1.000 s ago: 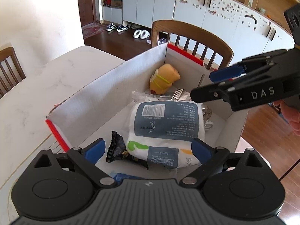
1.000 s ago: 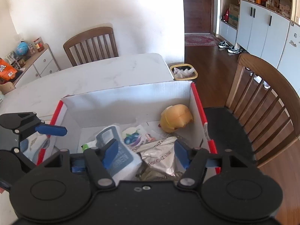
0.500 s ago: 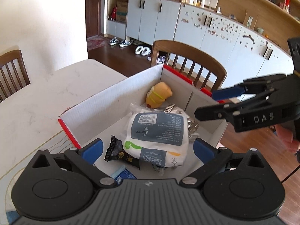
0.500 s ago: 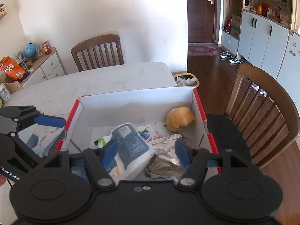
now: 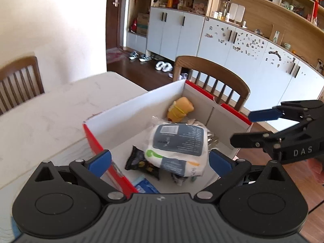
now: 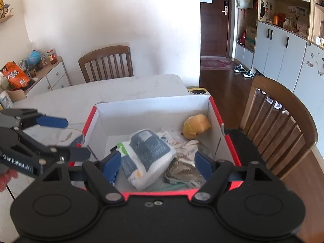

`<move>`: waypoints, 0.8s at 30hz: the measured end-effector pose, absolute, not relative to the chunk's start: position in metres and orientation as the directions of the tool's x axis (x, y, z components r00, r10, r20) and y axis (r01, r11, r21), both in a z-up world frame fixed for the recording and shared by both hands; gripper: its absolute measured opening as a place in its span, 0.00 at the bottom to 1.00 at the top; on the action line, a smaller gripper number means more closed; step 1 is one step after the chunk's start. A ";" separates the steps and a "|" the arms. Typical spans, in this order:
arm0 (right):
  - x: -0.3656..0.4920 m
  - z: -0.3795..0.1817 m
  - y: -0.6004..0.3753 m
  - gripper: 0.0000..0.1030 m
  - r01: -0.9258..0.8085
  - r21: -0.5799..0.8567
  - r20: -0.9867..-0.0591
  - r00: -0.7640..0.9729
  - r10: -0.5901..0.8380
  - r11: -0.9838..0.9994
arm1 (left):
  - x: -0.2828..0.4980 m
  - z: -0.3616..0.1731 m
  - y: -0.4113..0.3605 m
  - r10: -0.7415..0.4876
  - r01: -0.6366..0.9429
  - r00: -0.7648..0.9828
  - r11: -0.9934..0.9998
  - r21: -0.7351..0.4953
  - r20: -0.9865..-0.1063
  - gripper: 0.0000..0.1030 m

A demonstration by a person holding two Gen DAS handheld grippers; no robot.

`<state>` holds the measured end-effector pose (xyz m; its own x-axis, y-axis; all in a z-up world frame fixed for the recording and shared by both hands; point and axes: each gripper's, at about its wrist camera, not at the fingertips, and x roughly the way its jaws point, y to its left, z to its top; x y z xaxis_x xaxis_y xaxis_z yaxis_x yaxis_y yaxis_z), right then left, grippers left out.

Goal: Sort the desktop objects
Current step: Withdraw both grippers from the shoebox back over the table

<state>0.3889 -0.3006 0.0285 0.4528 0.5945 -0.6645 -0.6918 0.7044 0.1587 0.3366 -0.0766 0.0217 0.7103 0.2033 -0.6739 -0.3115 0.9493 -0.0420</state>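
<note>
Since a second ago both grippers have risen away from the box (image 6: 154,105), which now looks smaller in both views with more of the room showing above it. Nothing came up with them: the tissue pack (image 5: 178,145) lies on top of the pile inside, with the yellow plush toy (image 5: 180,109) in the far corner, a dark snack wrapper (image 5: 139,162) beside the pack and crinkled foil packets (image 6: 186,164) under its other side. To my eye that reads as a drop-off just finished, with the things now gathered in the box on the white table (image 5: 50,111), though I cannot tell whether more is left elsewhere.

The left gripper (image 5: 160,160) hovers above the near red edge of the box, jaws spread wide and holding nothing. The right gripper (image 6: 158,162) hangs over the opposite side, also spread and bare, its blue fingers (image 6: 113,162) framing the tissue pack from above without touching it. Each tool shows side-on in the other's view, angled inward toward the box.
</note>
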 end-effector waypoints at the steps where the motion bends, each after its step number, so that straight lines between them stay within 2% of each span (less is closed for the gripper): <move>1: 0.386 0.028 -0.301 0.78 -0.691 0.155 -0.665 0.456 0.592 0.706 | 0.334 0.023 -0.078 0.208 -0.313 0.714 0.949 -0.040 -0.669 1.00; 7: 0.369 0.029 -0.303 0.78 -0.675 0.151 -0.664 0.472 0.580 0.722 | 0.317 0.029 -0.080 0.211 -0.329 0.724 0.942 -0.060 -0.657 1.00; 24: 0.325 0.030 -0.293 0.78 -0.643 0.106 -0.648 0.534 0.543 0.759 | 0.280 0.023 -0.079 0.243 -0.387 0.673 0.921 -0.052 -0.699 1.00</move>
<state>0.3253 -0.2930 0.0298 0.5336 0.5430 -0.6483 -0.6429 0.7586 0.1062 0.2798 -0.0790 0.0228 0.6726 0.2428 -0.6990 -0.3866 0.9207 -0.0522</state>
